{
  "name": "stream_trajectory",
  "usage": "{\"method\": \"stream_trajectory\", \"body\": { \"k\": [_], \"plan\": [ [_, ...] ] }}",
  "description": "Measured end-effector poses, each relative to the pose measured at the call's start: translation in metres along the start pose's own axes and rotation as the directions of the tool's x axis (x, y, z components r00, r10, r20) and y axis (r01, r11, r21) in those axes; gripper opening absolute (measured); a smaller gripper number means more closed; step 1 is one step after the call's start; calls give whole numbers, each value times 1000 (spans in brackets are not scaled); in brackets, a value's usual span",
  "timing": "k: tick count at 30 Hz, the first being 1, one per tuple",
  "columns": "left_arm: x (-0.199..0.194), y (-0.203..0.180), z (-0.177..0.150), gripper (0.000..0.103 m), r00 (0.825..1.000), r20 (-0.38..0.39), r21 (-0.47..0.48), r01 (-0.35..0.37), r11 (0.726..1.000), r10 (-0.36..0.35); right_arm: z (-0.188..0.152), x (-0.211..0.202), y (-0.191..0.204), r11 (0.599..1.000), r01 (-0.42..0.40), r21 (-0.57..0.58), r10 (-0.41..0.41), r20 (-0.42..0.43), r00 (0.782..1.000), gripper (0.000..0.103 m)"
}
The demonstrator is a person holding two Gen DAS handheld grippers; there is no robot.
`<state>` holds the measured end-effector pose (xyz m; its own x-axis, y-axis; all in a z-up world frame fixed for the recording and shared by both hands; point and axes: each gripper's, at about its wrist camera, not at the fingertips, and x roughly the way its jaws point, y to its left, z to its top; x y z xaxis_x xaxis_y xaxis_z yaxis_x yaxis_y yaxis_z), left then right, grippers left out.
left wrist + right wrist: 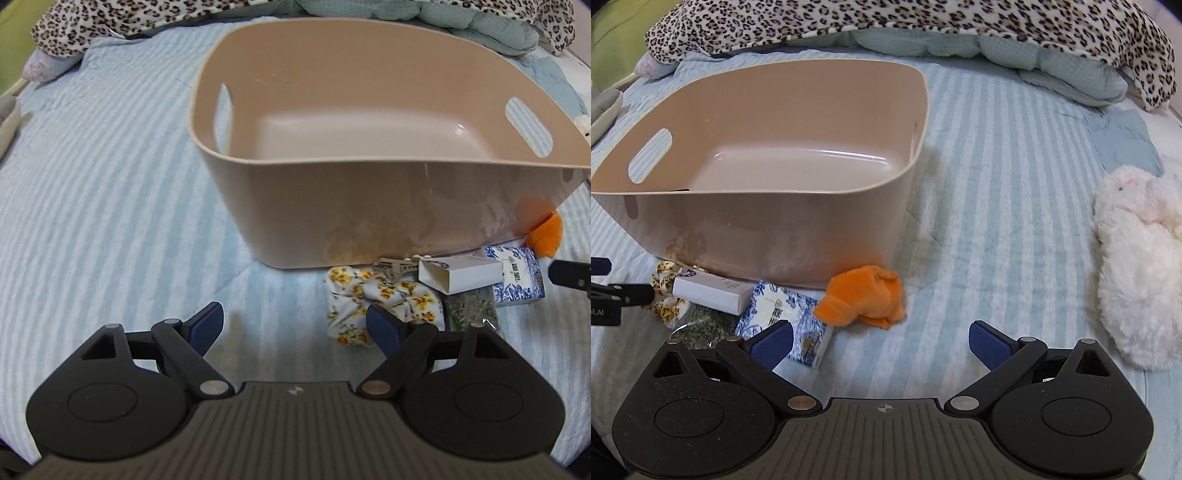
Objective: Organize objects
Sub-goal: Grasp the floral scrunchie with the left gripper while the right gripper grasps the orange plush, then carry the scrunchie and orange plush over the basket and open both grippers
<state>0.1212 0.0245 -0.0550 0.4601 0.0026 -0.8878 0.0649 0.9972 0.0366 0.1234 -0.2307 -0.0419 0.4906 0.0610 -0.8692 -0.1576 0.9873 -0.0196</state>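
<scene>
A beige plastic basket (369,206) (783,229) with handle slots stands empty on the striped bed. In front of it lie a floral scrunchie (384,295) (665,291), a white box (461,275) (709,291), a blue-patterned tissue pack (517,277) (775,306), a bag of green herbs (469,310) (701,326) and an orange plush toy (546,232) (864,295). My left gripper (295,328) is open and empty, its right finger beside the scrunchie. My right gripper (882,343) is open and empty, just short of the tissue pack and orange toy.
A white fluffy plush (1137,266) lies on the right of the bed. A leopard-print blanket (923,22) and pale green quilt (1052,59) are bunched along the far side. Keys (391,266) lie by the basket's base.
</scene>
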Motion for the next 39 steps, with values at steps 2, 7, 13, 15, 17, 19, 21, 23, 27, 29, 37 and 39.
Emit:
{"method": "stream_trajectory", "body": {
  "k": [2,7,13,15,17,19,21,23,27,29,37,39],
  "plan": [
    [5,-2,0,85,1000,-7,5,-1,1000,1,1,4,2,1000,10,-7,-10,12,1000,99],
    [13,-4,4,78,1000,-12,7,16,1000,-16,4,18,3,1000,18,-6,-18,4,1000,90],
    [15,-4,4,51,996,-43,18,77,997,-76,12,24,2,1000,-10,11,9,7,1000,72],
    [12,-6,3,35,994,-44,34,105,994,-104,14,25,1,999,-33,27,33,2,999,62],
    [9,-8,1,21,993,-43,61,114,992,-111,14,26,1,998,-59,36,59,-4,998,49],
    [7,-12,-1,16,996,-38,95,87,992,-83,14,24,2,997,-70,30,70,-2,998,38],
    [3,-15,-3,11,997,-24,115,71,991,-68,11,22,3,997,-71,25,71,0,997,28],
    [-2,-15,-4,9,998,-15,118,63,991,-62,10,20,0,996,-80,44,80,0,997,14],
    [-12,-9,-5,7,998,-7,100,64,993,-63,6,11,-7,994,-77,74,77,2,997,13],
    [-17,-8,-7,7,999,4,106,53,993,-54,4,4,-8,994,-84,70,83,18,996,13],
    [-21,-16,2,7,999,34,110,30,993,-34,0,-32,-9,994,-106,40,103,83,991,13],
    [-26,-16,1,7,998,46,109,27,994,-32,-1,-40,-10,993,-113,42,109,96,989,13]
  ]
}}
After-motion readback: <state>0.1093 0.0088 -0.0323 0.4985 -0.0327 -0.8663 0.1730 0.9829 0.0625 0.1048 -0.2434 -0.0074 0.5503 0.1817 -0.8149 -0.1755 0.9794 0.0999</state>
